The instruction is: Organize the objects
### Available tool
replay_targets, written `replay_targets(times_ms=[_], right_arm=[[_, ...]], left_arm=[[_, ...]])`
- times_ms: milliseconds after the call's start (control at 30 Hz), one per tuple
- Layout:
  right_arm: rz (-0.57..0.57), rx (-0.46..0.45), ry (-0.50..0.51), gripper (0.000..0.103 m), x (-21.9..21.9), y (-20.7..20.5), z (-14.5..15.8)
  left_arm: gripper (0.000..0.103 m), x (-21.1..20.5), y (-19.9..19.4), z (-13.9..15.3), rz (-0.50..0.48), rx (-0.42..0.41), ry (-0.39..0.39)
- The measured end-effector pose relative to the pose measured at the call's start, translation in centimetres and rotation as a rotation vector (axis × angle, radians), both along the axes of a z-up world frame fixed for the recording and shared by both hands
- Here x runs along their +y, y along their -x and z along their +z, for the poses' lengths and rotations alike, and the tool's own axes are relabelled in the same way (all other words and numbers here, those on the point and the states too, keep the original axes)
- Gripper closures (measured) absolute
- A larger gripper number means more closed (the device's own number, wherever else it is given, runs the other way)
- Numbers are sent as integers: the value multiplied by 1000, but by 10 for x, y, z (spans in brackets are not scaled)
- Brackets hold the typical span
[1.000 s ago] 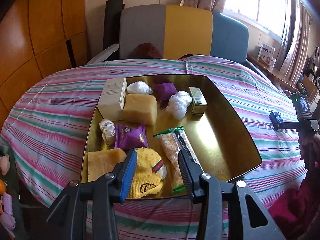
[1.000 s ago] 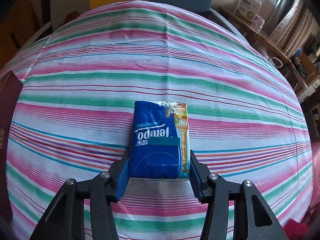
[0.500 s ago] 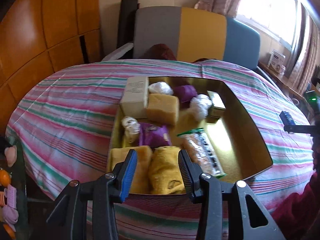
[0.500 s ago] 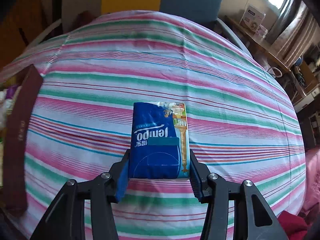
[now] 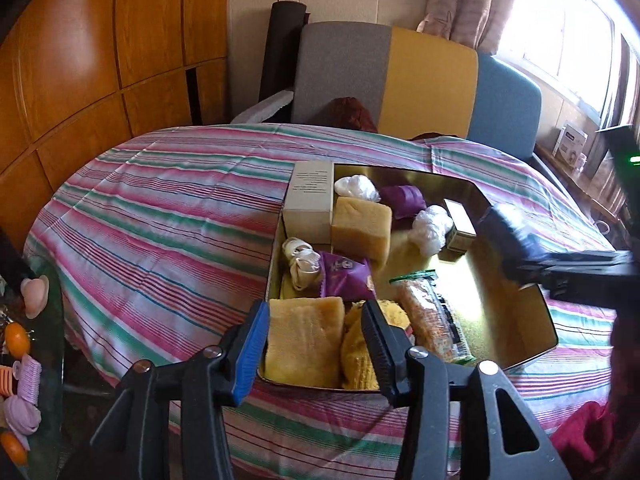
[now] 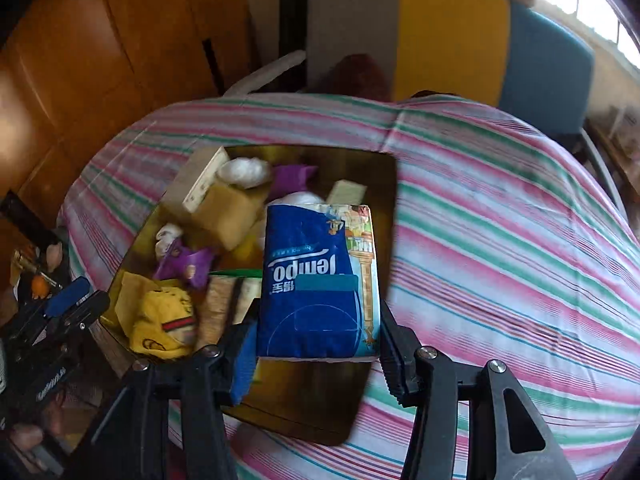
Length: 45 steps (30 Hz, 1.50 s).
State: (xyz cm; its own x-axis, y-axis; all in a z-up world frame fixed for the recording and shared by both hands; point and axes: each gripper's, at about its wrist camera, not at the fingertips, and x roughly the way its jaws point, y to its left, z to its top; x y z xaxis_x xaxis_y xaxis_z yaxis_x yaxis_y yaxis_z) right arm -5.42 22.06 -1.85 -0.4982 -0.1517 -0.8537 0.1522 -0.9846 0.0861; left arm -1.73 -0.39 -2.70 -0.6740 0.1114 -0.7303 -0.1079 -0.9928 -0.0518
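The right claw (image 6: pixel 318 344) was clamped on a blue plastic Tempo tissue pack (image 6: pixel 316 280), its two fingers pressed against the pack's left and right sides. The pack was held in the air above the shallow gold metal tray (image 6: pixel 312 412), over the tray's bare right half. The tray lay on the worktop covered by a pink, green and white striped cloth (image 6: pixel 500 240).

The left claw (image 5: pixel 314 346) stood about half open and held nothing, hanging just off the tray's six o'clock edge (image 5: pixel 532 356). Between its fingers showed a folded pale yellow towel (image 5: pixel 304 344) at about seven o'clock in the tray, with a yellow knitted item (image 5: pixel 358 354) just beside it. A purple foil snack packet (image 5: pixel 346 278) sat near the tray's middle left, touching a small white wrapped bundle (image 5: pixel 300 264). At eleven o'clock stood a beige cardboard box (image 5: pixel 310 204) against a tan sponge block (image 5: pixel 360 228). A long clear packet of biscuits (image 5: pixel 432 320) lay towards five o'clock. In the left view the tissue pack (image 5: pixel 508 232) appeared blurred at three o'clock above the tray.
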Motion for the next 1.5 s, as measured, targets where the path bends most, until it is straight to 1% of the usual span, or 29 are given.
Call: replay_targets(times_ms=[67, 167, 267, 333, 367, 433, 500, 633, 667, 733, 800, 867, 900, 933, 1100, 1200, 1300, 1333, 1367, 1500], right_arm=[[-9, -46, -14, 50, -13, 12, -15], [-30, -105, -69, 50, -22, 29, -42], [-69, -138, -86, 49, -21, 38, -59], [-79, -143, -59, 49, -18, 39, -63], [-75, -135, -59, 49, -18, 37, -63], [-64, -124, -64, 43, -19, 34, -63], [-58, -113, -47, 40, -18, 31, -62], [-73, -65, -8, 38, -9, 18, -52], [-75, -49, 4, 36, -8, 13, -48], [-81, -14, 15, 31, -4, 4, -41], [-91, 18, 23, 31, -2, -6, -33], [-99, 47, 26, 30, -3, -14, -29], [-104, 68, 25, 28, -3, -21, -25], [-107, 91, 20, 27, -3, -26, -22], [-120, 196, -4, 24, -5, -47, -7], [-125, 232, 6, 24, -7, -61, -2], [-122, 245, 29, 24, -9, -71, -2], [-119, 247, 32, 24, -10, -74, -2], [-113, 248, 30, 24, -11, -76, -3], [-87, 250, 18, 24, -21, -80, -5]], left_arm=[[54, -2, 1, -1, 7, -6, -2], [53, -4, 3, -4, 17, -15, 1], [53, -4, 6, -8, 25, -26, 10], [50, -6, 7, -9, 29, -31, 9], [49, -7, 7, -9, 32, -30, 12], [48, -7, 6, -8, 41, -22, 25], [48, -7, 6, -7, 50, -10, 37], [48, -6, 1, 4, 71, 41, 66], [48, -6, -1, 9, 69, 62, 62], [48, -6, -5, 17, 63, 89, 47], [47, -4, -8, 24, 63, 112, 38], [39, -2, -12, 31, 89, 141, 48], [32, 0, -13, 33, 104, 150, 63], [29, 1, -16, 34, 116, 160, 77], [29, 3, -23, 40, 136, 176, 104], [29, 1, -24, 41, 127, 149, 82], [31, -3, -24, 40, 140, 141, 60], [35, -3, -25, 39, 137, 135, 53], [37, -3, -25, 39, 135, 132, 49], [42, 1, -29, 37, 120, 134, 64]])
